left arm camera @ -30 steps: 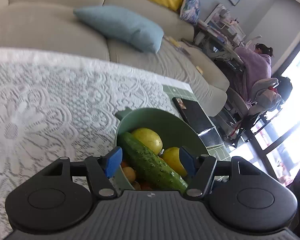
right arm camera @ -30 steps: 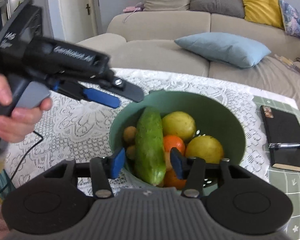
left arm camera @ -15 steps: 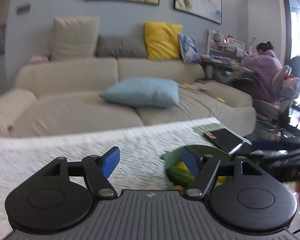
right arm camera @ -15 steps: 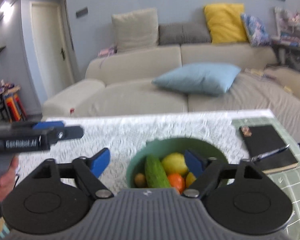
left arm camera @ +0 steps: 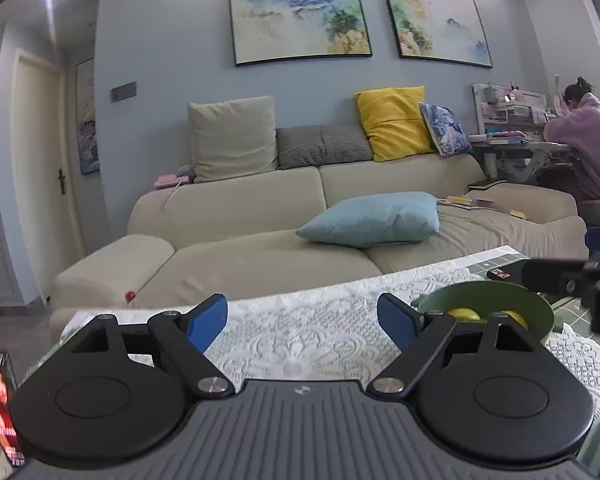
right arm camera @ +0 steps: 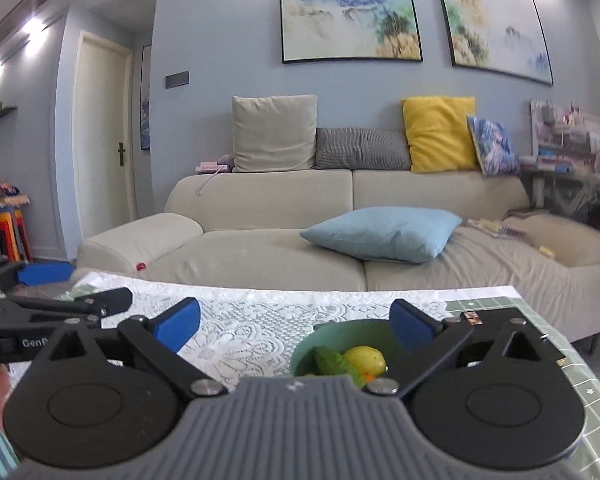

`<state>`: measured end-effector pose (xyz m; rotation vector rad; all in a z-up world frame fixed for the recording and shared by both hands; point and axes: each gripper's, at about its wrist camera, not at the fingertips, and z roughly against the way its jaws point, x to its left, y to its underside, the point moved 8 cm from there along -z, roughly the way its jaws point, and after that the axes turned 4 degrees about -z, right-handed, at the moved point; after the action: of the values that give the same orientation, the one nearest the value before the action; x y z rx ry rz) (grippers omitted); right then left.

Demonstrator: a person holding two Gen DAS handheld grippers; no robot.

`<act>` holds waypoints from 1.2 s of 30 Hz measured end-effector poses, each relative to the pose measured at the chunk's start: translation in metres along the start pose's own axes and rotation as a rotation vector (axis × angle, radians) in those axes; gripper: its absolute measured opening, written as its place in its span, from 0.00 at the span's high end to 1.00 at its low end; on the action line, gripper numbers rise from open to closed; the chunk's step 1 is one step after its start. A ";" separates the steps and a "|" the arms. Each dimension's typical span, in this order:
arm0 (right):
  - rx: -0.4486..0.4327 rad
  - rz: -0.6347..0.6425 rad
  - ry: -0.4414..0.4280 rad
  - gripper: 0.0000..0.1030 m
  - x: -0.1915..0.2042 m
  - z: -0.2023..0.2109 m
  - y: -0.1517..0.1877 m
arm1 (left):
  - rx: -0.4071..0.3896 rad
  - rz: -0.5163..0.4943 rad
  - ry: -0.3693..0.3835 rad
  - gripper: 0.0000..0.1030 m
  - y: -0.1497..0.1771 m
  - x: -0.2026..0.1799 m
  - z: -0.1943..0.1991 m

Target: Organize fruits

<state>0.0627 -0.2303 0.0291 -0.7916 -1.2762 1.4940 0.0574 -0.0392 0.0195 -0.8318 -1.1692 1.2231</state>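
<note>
Both grippers lifted away, opening; green bowl (right arm camera: 340, 332) holds cucumber (right arm camera: 332, 360), lemons (right arm camera: 366, 359)

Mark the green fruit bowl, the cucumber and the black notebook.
Round green plastic fruit bowl (right arm camera: 340, 330): right wrist view, far inner wall.
Dark green bumpy cucumber (right arm camera: 332, 361): right wrist view, visible upper end.
Flat black notebook (right arm camera: 496, 316): right wrist view, cover near its far edge.

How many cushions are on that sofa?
5: beige, grey checked, yellow and blue patterned along the backrest; a light blue one lies on the seat.
</note>
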 end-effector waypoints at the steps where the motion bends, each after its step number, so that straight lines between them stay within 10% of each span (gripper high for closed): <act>1: 0.002 0.007 0.006 0.04 0.004 0.003 0.005 | 0.004 0.012 0.000 0.04 0.004 0.000 0.002; 19: 0.142 -0.014 0.115 0.04 0.007 0.006 0.089 | 0.173 0.061 -0.001 0.04 0.077 -0.002 0.008; 36: 0.186 -0.005 0.125 0.04 0.009 0.000 0.100 | 0.234 0.088 0.020 0.04 0.092 -0.003 0.007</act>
<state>0.0336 -0.2185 -0.0664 -0.7461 -1.0300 1.5104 0.0274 -0.0250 -0.0667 -0.7234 -0.9600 1.3905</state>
